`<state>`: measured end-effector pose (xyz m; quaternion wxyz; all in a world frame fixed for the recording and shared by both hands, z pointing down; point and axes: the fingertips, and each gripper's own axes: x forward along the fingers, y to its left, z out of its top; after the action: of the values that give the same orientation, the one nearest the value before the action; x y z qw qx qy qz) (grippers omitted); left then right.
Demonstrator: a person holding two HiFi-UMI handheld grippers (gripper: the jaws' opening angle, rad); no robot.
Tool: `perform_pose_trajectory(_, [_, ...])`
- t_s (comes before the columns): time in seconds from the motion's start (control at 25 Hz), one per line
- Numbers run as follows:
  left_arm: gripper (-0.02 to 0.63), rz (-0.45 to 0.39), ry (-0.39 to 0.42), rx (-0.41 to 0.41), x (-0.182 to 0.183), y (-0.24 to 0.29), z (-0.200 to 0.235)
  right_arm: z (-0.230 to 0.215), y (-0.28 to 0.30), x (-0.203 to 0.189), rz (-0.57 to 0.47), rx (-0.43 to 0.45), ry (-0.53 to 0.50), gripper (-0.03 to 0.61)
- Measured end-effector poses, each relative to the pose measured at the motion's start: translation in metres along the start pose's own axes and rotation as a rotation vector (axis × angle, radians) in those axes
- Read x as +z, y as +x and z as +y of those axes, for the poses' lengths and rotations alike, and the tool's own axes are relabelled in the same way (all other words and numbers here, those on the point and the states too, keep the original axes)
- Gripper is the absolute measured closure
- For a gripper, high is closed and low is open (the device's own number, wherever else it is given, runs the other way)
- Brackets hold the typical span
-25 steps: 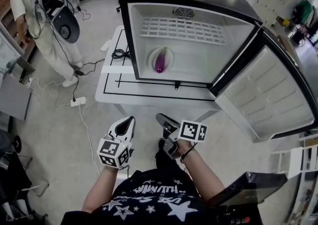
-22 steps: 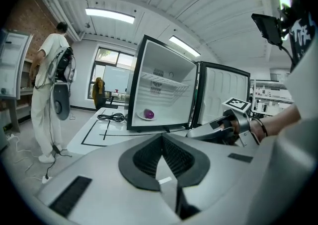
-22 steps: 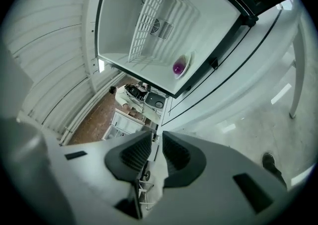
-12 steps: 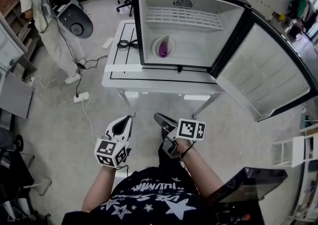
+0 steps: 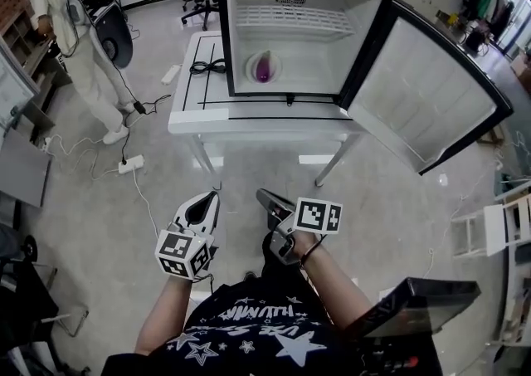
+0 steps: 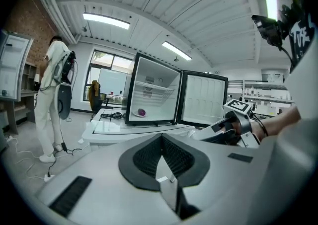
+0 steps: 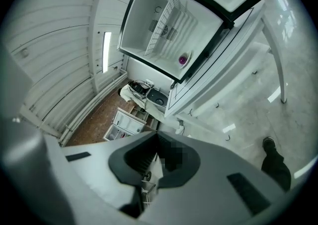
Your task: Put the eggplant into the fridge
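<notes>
The purple eggplant (image 5: 264, 66) lies on a white plate (image 5: 251, 75) on the floor of the open fridge (image 5: 323, 51), which stands on a white table (image 5: 249, 117). The fridge door (image 5: 415, 92) is swung wide to the right. The eggplant (image 6: 141, 112) also shows small in the left gripper view, and the eggplant (image 7: 183, 59) in the right gripper view. My left gripper (image 5: 211, 197) and right gripper (image 5: 264, 197) are held close to my body, far back from the table. Both are shut with nothing between the jaws.
A person in white (image 5: 70, 26) stands at the far left beside a power strip (image 5: 130, 167) and cables on the floor. A coiled black cable (image 5: 207, 67) lies on the table left of the fridge. A white stool (image 5: 489, 233) stands at the right.
The fridge and table now look smaller and farther away, with more bare floor in front of them. Both grippers keep their place near my body and stay shut.
</notes>
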<state>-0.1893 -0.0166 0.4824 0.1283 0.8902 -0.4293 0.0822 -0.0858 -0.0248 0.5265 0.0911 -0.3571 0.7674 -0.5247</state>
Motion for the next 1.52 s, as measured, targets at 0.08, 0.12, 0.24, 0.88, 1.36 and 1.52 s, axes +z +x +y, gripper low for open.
perform_pose_trajectory(0.08, [0.606, 0.004, -0.016, -0.016, -0.004, -0.007, -0.006, 0.000, -0.011, -0.008, -0.018, -0.016, 0.013, 0.572])
perform_pose_trajectory(0.12, [0.606, 0.006, -0.023, -0.026, -0.006, -0.009, -0.009, 0.001, -0.016, -0.011, -0.028, -0.023, 0.018, 0.572])
perform_pose_trajectory(0.24, [0.606, 0.015, -0.026, -0.058, -0.009, -0.008, -0.018, 0.002, -0.034, -0.017, -0.061, -0.043, 0.030, 0.572])
perform_pose_trajectory(0.88, [0.606, 0.031, -0.013, -0.110, -0.017, -0.006, -0.086, -0.004, -0.102, -0.022, -0.125, -0.041, 0.045, 0.572])
perform_pose_trajectory(1.36, [0.606, 0.034, -0.015, -0.140, -0.036, -0.036, -0.180, -0.006, -0.195, -0.068, -0.104, -0.050, 0.023, 0.572])
perform_pose_trajectory(1.52, [0.606, 0.033, 0.000, -0.147, -0.041, -0.043, -0.208, -0.012, -0.224, -0.079, -0.102, -0.061, 0.020, 0.572])
